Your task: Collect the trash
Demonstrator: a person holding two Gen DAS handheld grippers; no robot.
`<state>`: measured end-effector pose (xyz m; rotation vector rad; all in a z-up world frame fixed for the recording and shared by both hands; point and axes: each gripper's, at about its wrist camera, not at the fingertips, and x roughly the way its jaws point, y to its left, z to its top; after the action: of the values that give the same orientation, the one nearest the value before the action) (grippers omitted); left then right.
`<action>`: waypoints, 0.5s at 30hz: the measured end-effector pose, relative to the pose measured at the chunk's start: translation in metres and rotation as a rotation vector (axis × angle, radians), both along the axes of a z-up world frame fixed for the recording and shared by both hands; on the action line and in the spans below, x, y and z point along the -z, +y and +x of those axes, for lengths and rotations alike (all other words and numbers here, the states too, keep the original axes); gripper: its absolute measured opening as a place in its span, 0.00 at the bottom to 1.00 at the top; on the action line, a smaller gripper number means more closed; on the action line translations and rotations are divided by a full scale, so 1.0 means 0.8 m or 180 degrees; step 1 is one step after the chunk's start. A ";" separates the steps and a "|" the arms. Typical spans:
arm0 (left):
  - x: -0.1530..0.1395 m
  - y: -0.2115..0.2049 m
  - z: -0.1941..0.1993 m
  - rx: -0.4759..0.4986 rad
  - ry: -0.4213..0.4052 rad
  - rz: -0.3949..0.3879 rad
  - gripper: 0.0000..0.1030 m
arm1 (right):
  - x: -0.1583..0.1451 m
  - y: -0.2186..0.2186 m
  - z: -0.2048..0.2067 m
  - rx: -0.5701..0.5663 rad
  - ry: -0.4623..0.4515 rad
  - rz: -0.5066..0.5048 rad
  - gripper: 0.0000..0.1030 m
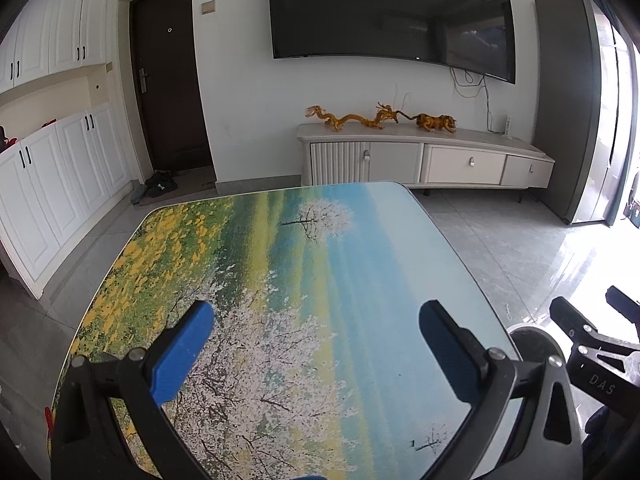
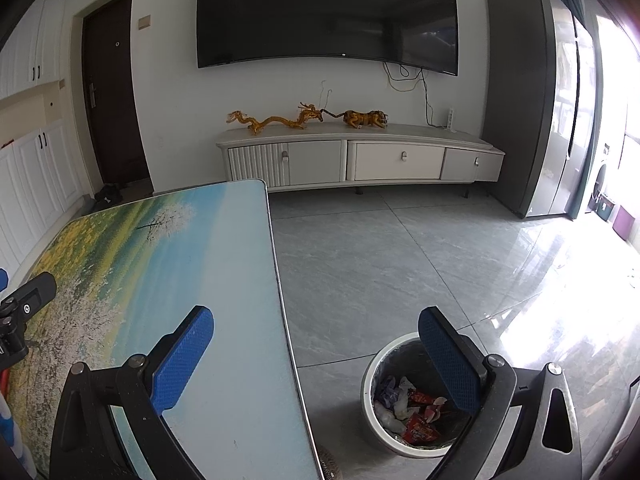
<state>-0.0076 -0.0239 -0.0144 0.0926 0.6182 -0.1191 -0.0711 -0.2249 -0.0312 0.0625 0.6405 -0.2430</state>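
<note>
— Trash bin (image 2: 370, 412): white, round, dark liner, standing on grey floor tiles (image 2: 380, 264) just beside the right edge of the table (image 2: 224, 320). Contents?

— Trash (image 2: 412, 412) inside: red snack wrappers, crumpled white paper, a purplish scrap. Heaped at the bottom, well below the rim.

— Position against the right gripper (image 2: 316, 356)?

— Bin below and to the right side of the gap. Right blue finger pad (image 2: 448, 360) overlapping the bin's far rim in view; left pad over the table edge. Jaws spread wide, nothing between them, no contact with the trash.

— Left gripper (image 1: 316, 356)?

— Held over the tabletop (image 1: 280, 280), printed with blossom trees, yellow flowers and blue sky. Blue pads (image 1: 182, 356) far apart, gripping nothing. Bin rim (image 1: 532, 340) showing just past the table's right edge, outside the jaws, partly hidden behind the other gripper's black frame.

— Surroundings?

— Wall-mounted television (image 2: 328, 12); low white TV cabinet (image 2: 360, 160) carrying an amber dragon figurine (image 2: 276, 120) and an amber tiger figurine (image 2: 366, 119), nearly touching nose to tail. Dark entrance door (image 1: 168, 80) at left with shoes (image 1: 158, 186) on the floor before it; white cupboards (image 1: 60, 184) along the left wall; grey refrigerator (image 2: 528, 112) at right.
</note>
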 end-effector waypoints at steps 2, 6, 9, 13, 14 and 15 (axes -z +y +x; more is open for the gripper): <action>0.003 -0.001 0.000 -0.0004 0.0020 0.0019 1.00 | 0.000 0.001 -0.001 -0.0008 -0.0005 -0.0020 1.00; 0.009 -0.005 0.000 0.0012 0.0065 0.0071 1.00 | 0.000 -0.002 -0.005 -0.0011 -0.0024 -0.0031 1.00; 0.013 -0.010 -0.002 0.0037 0.0100 0.0091 1.00 | 0.000 -0.007 -0.004 -0.0011 -0.0016 -0.0009 1.00; 0.015 -0.016 -0.005 0.0052 0.0136 0.0119 1.00 | 0.000 -0.012 0.000 -0.0027 -0.0014 0.0060 1.00; 0.015 -0.017 -0.005 0.0055 0.0147 0.0128 1.00 | 0.000 -0.013 0.001 -0.0032 -0.0011 0.0070 1.00; 0.016 -0.018 -0.005 0.0054 0.0155 0.0131 1.00 | 0.001 -0.013 0.002 -0.0043 -0.0005 0.0087 1.00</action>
<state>-0.0118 -0.0383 -0.0270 0.1351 0.6688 -0.1255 -0.0696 -0.2355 -0.0323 0.0846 0.6426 -0.2212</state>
